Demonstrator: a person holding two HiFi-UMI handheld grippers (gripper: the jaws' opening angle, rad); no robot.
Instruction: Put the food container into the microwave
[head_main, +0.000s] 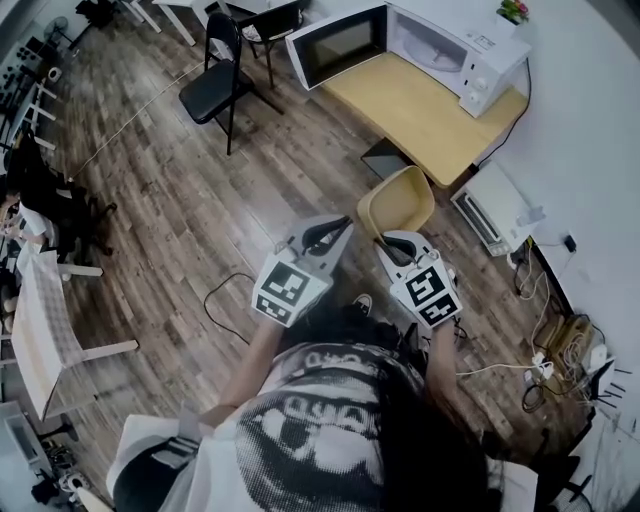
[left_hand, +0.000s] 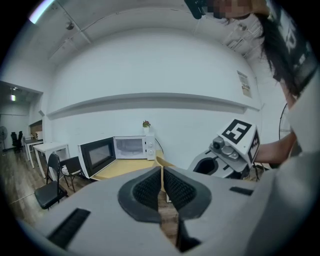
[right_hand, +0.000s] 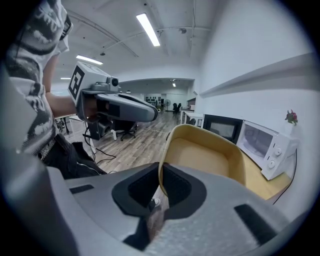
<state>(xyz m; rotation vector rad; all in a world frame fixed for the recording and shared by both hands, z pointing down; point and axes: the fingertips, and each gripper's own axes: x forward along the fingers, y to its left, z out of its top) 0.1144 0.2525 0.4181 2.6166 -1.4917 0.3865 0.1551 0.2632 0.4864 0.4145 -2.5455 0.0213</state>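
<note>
Left gripper (head_main: 340, 229) with fingers (left_hand: 147, 191) together — right gripper (head_main: 386, 241) pinching the container (head_main: 399, 197).

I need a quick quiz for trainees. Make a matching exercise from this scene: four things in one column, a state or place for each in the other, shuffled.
Things:
1. container
2. microwave
3. left gripper
4. plant

States or places:
A. door open
B. jaws together, nothing between them
C. on top of the microwave
D. clamped by its rim in the right gripper

Pairs: 1-D, 2-A, 3-B, 4-C.
</note>
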